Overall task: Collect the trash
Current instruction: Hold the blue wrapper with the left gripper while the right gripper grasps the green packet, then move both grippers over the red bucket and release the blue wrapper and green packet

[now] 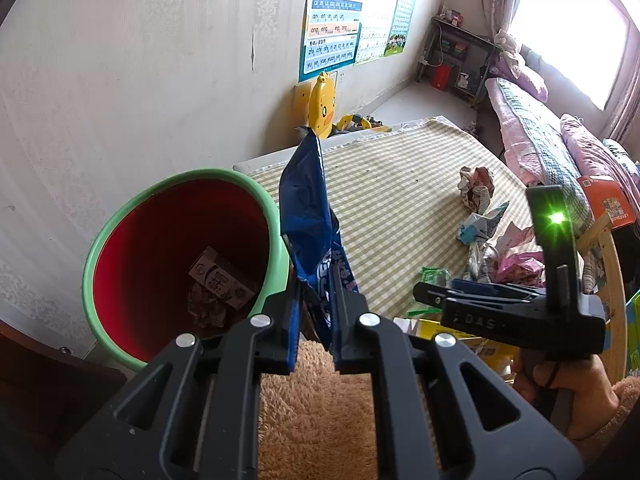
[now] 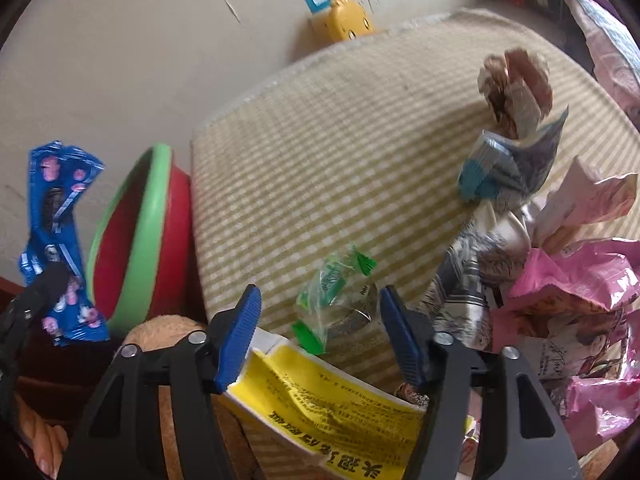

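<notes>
Left wrist view: the left gripper [image 1: 316,320] is clamped on a blue wrapper [image 1: 308,216], its jaws pinching the lower end. The wrapper stands up and away from the fingers, its long axis running nearly straight ahead of the tool and leaning slightly left at the tip. The bin [image 1: 180,264], red inside with a green rim, sits just left of the fingers and ahead; its mouth is open toward the tool, with a box and crumpled scraps already at the bottom. The wrapper hangs just beside the rim, over its near right edge rather than over the middle, so my reading is that a short carry to the left is what the drop needs. Off to the right, the right gripper [image 1: 448,298] lies across the view, pointing left, above the checked mat [image 1: 400,184].

Right wrist view: the right gripper [image 2: 320,332] is spread wide and holds nothing. Straight ahead between its fingers lies a green wrapper [image 2: 332,292] on the mat, its long axis running from near left to far right. A yellow box [image 2: 332,412] lies under and just behind the fingers. To the right of the tool is a pile of trash [image 2: 560,300], pink bags and crumpled paper. Far left, the blue wrapper stands upright beside the bin. This hand is the nearer one to the green wrapper.
</notes>
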The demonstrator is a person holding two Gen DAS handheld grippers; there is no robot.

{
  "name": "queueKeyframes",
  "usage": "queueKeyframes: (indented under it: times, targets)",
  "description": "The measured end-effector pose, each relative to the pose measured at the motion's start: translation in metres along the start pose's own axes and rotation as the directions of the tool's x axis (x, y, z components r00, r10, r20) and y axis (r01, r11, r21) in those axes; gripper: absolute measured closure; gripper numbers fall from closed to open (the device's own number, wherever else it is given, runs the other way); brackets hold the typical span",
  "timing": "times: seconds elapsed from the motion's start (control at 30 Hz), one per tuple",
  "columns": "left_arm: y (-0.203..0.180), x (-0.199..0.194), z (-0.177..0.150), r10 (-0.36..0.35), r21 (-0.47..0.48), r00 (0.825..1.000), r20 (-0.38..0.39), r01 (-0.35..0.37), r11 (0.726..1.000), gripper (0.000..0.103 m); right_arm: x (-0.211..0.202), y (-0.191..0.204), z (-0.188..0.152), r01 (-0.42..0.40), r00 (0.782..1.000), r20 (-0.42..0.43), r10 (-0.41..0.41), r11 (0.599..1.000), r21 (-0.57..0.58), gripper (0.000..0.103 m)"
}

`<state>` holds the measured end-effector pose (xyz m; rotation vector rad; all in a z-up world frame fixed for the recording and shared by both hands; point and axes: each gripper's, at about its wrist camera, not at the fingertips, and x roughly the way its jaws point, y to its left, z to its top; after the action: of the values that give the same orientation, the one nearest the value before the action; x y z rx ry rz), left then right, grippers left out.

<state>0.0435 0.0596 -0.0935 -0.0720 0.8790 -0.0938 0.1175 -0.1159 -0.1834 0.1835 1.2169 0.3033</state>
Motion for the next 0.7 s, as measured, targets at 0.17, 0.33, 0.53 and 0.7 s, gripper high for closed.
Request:
queueKeyframes:
  times: [0.17, 0.33, 0.53, 0.7]
  targets:
    - [0.0, -0.002, 0.002, -0.001, 0.004, 1.0, 0.004, 0.001, 1.0, 0.093, -0.011, 0.005, -0.003, -0.002, 1.0, 0.031, 0.003, 1.0, -0.019, 0.103]
    - [-0.001, -0.008, 0.003, 0.0, 0.006, 1.0, 0.019, 0.0, 1.0, 0.093, -0.055, 0.016, -0.009, -0.025, 0.989, 0.148, 0.03, 0.999, -0.031, 0.103]
    - [0.0, -0.018, 0.007, 0.0, 0.005, 0.999, 0.039, 0.0, 1.0, 0.093, -0.109, 0.033, -0.021, -0.053, 0.954, 0.292, 0.062, 0.998, -0.04, 0.103]
    - [0.007, -0.027, 0.011, 0.017, -0.006, 0.998, 0.059, -0.016, 1.0, 0.093, -0.14, 0.044, -0.027, -0.062, 0.929, 0.36, 0.08, 0.996, -0.061, 0.103]
